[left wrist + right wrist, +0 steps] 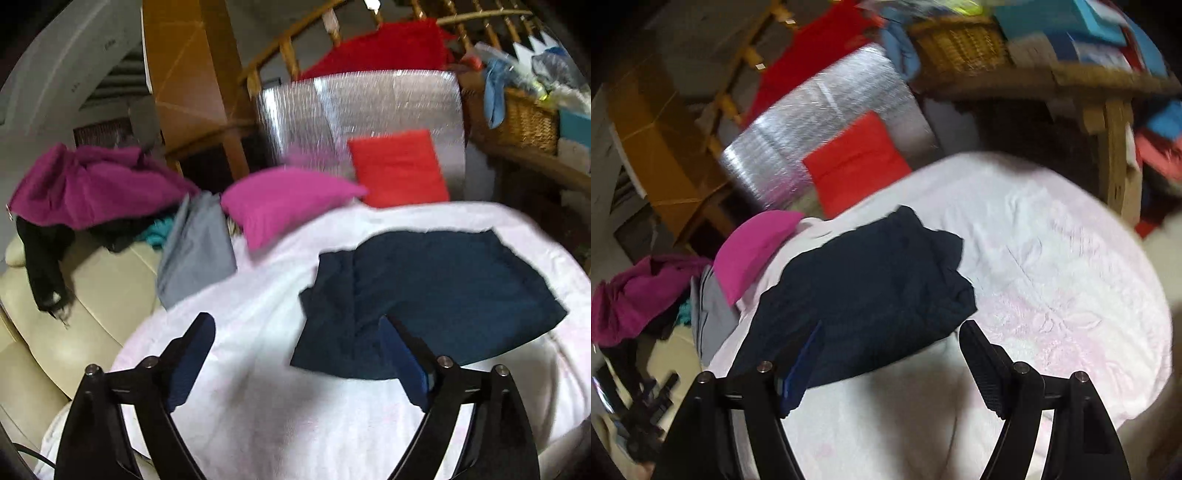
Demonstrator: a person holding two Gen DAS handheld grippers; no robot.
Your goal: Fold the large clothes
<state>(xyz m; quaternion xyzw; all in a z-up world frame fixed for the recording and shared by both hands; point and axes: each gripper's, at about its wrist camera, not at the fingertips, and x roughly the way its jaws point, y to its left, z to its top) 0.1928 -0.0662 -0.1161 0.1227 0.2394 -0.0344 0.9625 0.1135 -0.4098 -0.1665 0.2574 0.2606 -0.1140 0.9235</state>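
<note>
A dark navy garment (443, 288) (871, 280) lies folded in a rough rectangle on the white bedcover (258, 387) (1052, 277). My left gripper (297, 325) hovers above the garment's near left corner, jaws wide apart, with nothing between its blue pads (192, 362). My right gripper (893, 326) hangs over the garment's near edge, also open and holding nothing. In the picture the garment's lower edge runs behind both grippers' fingers. Both views are motion-blurred.
A pink pillow (284, 199) (753, 251) and a red pillow (399, 166) (857, 162) lean at the bed's far end against a silver foil panel (362, 107). Grey cloth (195, 247) and a magenta clothes pile (85, 184) lie left. A wicker basket (524, 122) (960, 48) stands on a shelf at right.
</note>
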